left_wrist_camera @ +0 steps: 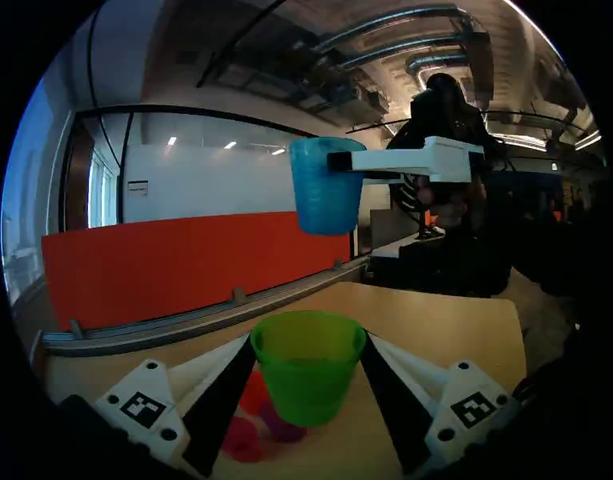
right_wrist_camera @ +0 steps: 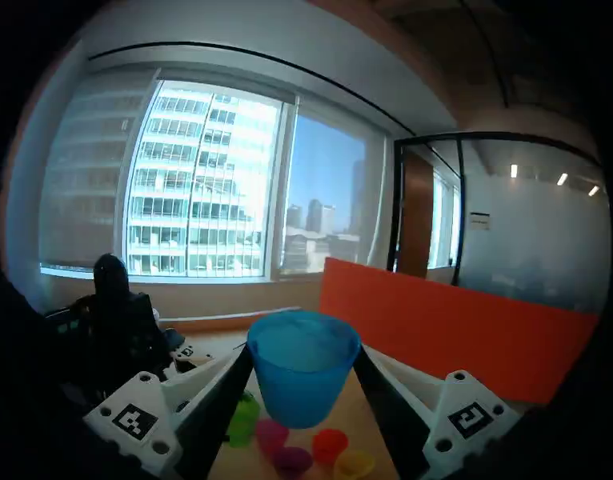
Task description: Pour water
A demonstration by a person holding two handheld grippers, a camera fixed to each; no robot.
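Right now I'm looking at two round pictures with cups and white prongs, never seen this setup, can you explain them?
No robot here: a person holds a two-finger gripper in each hand, each carrying a camera that looks forward from it. In the left gripper view, the left gripper is shut on a green cup; a blue cup hangs farther off. In the right gripper view, the right gripper clamps that blue cup. Small coloured cups lie on the wooden table below.
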